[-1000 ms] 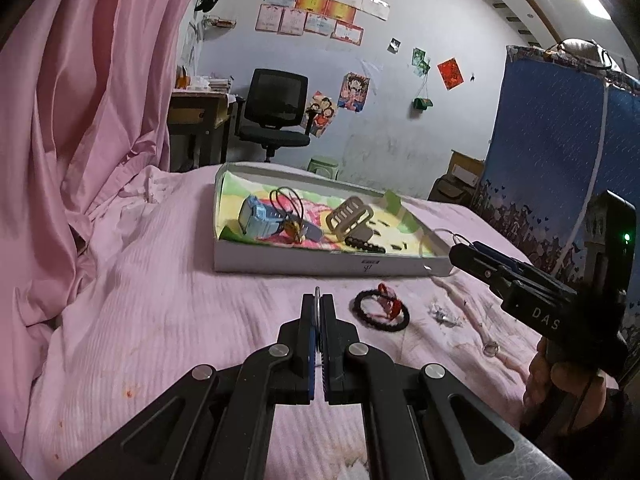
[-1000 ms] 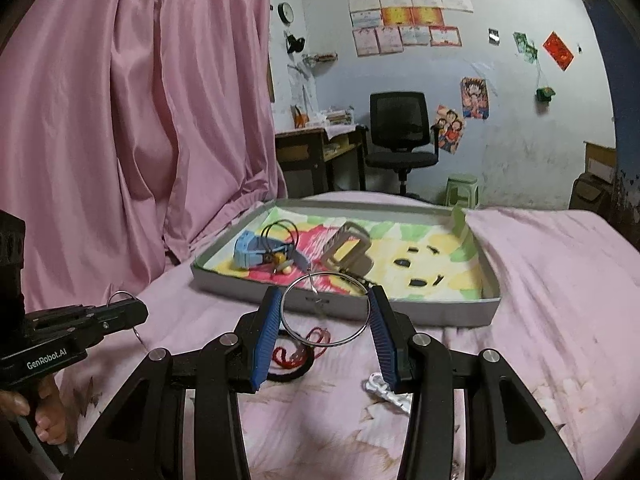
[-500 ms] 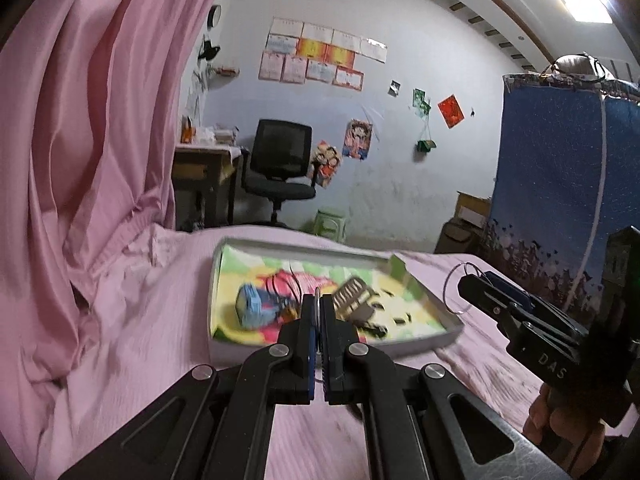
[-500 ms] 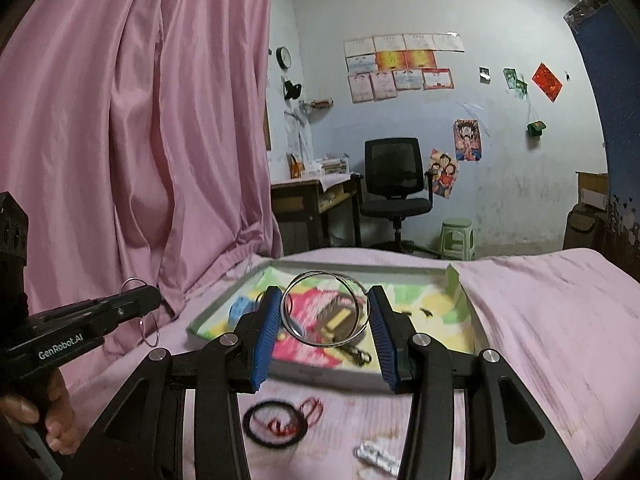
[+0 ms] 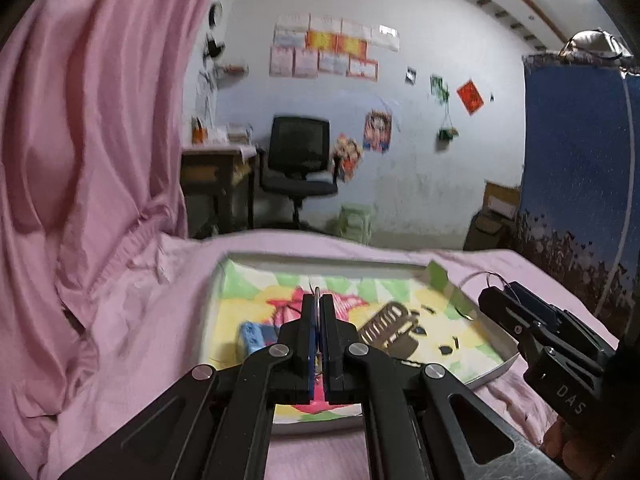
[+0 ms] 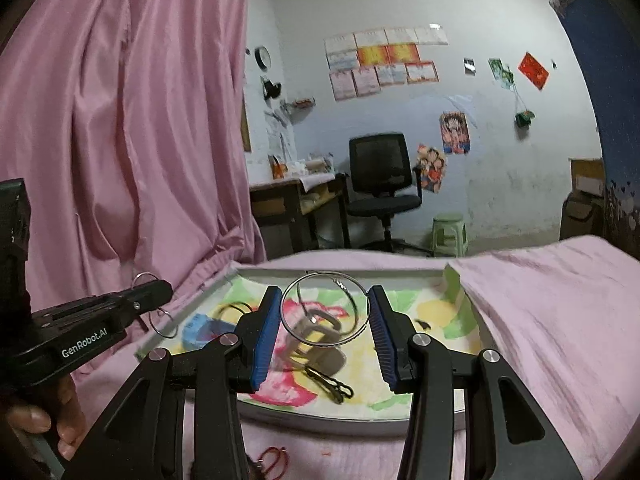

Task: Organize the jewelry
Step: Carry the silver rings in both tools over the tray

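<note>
1. Over a pink bed [image 6: 560, 320], the right claw [image 6: 324, 312] grips a large silver hoop [image 6: 324, 309] between its blue pads [image 6: 264, 332], the ring pinched at both sides and hanging above the tray [image 6: 352, 420].
2. The left claw [image 5: 317, 320] is clamped tight on a thin wire ring [image 5: 316, 300] — its own view shows only the ring's edge rising between the pads.
3. The right wrist view shows what that camera cannot: two small linked rings [image 6: 160, 316] at the tip of the left claw [image 6: 154, 290], just beside the tray's left rim, with a hand [image 6: 48, 420] on the grip below.
4. The left wrist view in turn catches the right claw [image 5: 500, 296] side-on at the tray's right rim [image 5: 492, 372], the hoop [image 5: 478, 278] seen as a thin arc at its tip.
5. Inside the tray, on a bright cartoon lining — a blue watch [image 5: 252, 334], a tan hair clip [image 5: 390, 322] and, only from the right, a dark clasp [image 6: 332, 384] near the front rim.
6. A red cord [image 6: 274, 460] lies on the bed in front of the tray, in the right view alone.
</note>
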Action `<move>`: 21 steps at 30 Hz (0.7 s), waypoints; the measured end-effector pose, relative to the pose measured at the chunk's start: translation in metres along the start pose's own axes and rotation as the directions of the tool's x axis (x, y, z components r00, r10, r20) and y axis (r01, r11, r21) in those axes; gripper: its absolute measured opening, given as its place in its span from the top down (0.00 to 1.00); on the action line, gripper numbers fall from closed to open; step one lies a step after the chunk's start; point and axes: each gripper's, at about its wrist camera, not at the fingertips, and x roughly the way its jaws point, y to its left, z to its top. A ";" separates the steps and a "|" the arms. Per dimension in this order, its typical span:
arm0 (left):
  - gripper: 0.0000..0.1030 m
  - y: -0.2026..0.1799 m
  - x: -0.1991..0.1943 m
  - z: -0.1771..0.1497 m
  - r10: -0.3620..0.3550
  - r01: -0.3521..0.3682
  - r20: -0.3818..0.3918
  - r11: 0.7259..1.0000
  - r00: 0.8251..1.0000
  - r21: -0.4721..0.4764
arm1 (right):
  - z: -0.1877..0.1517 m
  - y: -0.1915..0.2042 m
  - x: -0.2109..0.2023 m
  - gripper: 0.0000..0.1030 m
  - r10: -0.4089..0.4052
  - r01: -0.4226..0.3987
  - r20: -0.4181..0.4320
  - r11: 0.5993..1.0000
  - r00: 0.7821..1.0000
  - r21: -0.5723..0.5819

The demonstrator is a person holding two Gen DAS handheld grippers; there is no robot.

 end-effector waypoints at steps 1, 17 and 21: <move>0.98 0.000 0.010 0.000 -0.009 0.009 -0.043 1.000 0.999 -0.004 | -0.002 -0.004 0.007 0.62 -0.003 0.003 -0.028 1.000 1.000 0.010; 0.98 0.002 0.060 -0.019 -0.101 0.086 -0.339 0.995 0.935 -0.057 | -0.038 -0.014 0.050 0.62 -0.021 0.032 -0.296 0.999 0.955 0.034; 0.97 0.009 0.069 -0.024 -0.111 0.080 -0.394 0.992 0.912 -0.095 | -0.042 -0.015 0.054 0.62 -0.020 0.034 -0.331 0.999 0.944 0.039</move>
